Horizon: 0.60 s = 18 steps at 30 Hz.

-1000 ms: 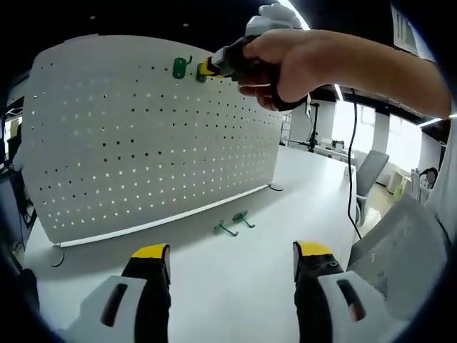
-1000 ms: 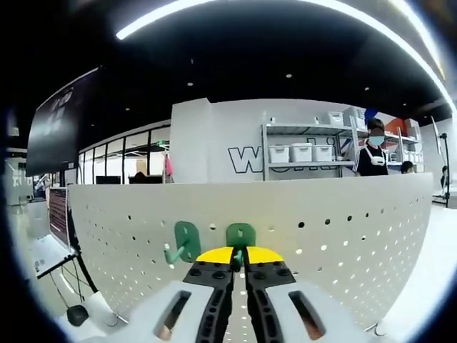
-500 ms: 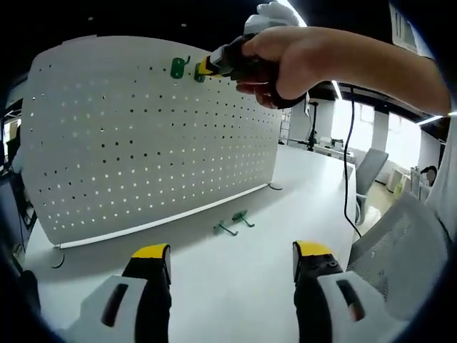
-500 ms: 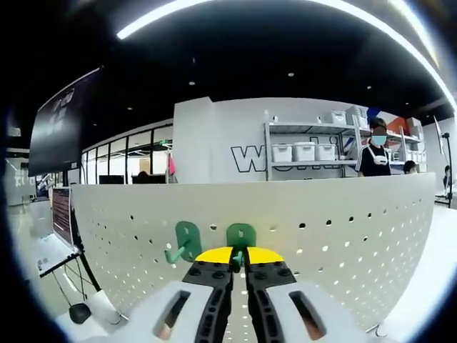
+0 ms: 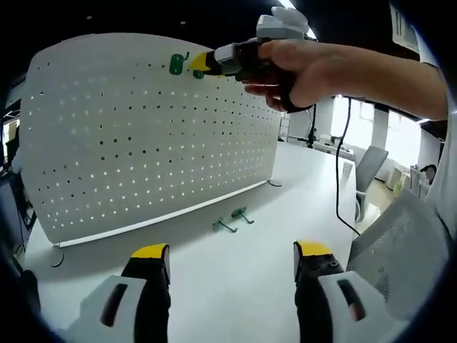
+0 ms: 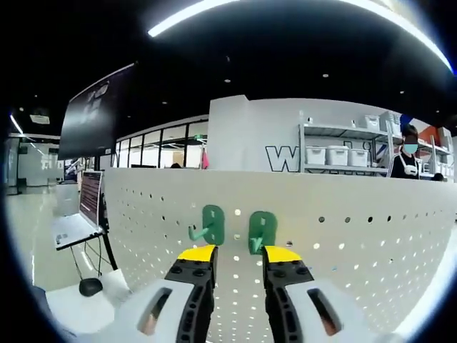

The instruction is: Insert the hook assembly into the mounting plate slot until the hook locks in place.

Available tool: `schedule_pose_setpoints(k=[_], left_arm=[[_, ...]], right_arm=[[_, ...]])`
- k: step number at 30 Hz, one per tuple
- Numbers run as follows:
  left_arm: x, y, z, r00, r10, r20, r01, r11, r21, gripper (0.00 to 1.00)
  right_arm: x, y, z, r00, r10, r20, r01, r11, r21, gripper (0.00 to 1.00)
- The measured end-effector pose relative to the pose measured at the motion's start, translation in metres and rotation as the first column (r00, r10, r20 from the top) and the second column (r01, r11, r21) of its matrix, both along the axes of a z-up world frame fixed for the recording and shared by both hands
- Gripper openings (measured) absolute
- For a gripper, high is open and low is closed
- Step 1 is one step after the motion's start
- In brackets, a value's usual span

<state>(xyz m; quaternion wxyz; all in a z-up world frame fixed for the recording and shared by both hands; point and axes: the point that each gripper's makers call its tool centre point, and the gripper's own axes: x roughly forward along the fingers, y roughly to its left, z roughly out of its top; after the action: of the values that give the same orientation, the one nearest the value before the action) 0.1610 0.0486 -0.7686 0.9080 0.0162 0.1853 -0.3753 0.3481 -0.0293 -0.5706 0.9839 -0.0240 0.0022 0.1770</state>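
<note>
A white pegboard [image 5: 143,136] stands upright on the white table [image 5: 235,286]. Two green hooks [image 6: 212,223] [image 6: 262,230] hang side by side near its top edge. My right gripper [image 6: 239,256] is open just below them, its yellow-tipped jaws apart and the right-hand hook free above the gap. In the left gripper view a hand holds that right gripper [image 5: 200,64] at the board's top, beside a mounted green hook [image 5: 177,64]. Two loose green hooks [image 5: 226,227] [image 5: 243,216] lie on the table before the board. My left gripper [image 5: 232,261] is open low over the table, holding nothing.
A black cable [image 5: 341,171] hangs from the right gripper toward the table. An office chair [image 5: 368,175] stands at the table's far right. Behind the board are a laptop [image 6: 71,229], a mouse [image 6: 89,286], shelves with bins [image 6: 335,153] and a person [image 6: 408,153].
My right gripper was shut on the right-hand hook at the board; its jaws have spread and let go, leaving the hook hanging. The right gripper view has shifted. The left gripper has stayed still.
</note>
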Motion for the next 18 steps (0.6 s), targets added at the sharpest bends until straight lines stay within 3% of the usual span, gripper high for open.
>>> schedule_pose_setpoints(k=[3, 9, 18], left_arm=[[-0.0009, -0.0005, -0.0027, 1.0, -0.005, -0.007, 0.006, 1.0, 0.008, 0.73], [-0.0011, -0.001, -0.0034, 1.0, -0.006, -0.006, 0.006, 1.0, 0.011, 0.73], [-0.001, 0.0005, -0.0051, 1.0, -0.002, -0.007, 0.002, 1.0, 0.022, 0.73]], right_arm=[[-0.0024, 0.003, -0.0014, 0.999, 0.033, -0.015, -0.033, 0.999, 0.005, 0.4], [-0.0028, -0.0004, -0.0054, 0.998, 0.058, -0.027, -0.057, 0.997, 0.051, 0.56], [-0.0106, 0.0045, -0.0092, 0.991, 0.133, -0.026, -0.132, 0.99, 0.047, 0.52]])
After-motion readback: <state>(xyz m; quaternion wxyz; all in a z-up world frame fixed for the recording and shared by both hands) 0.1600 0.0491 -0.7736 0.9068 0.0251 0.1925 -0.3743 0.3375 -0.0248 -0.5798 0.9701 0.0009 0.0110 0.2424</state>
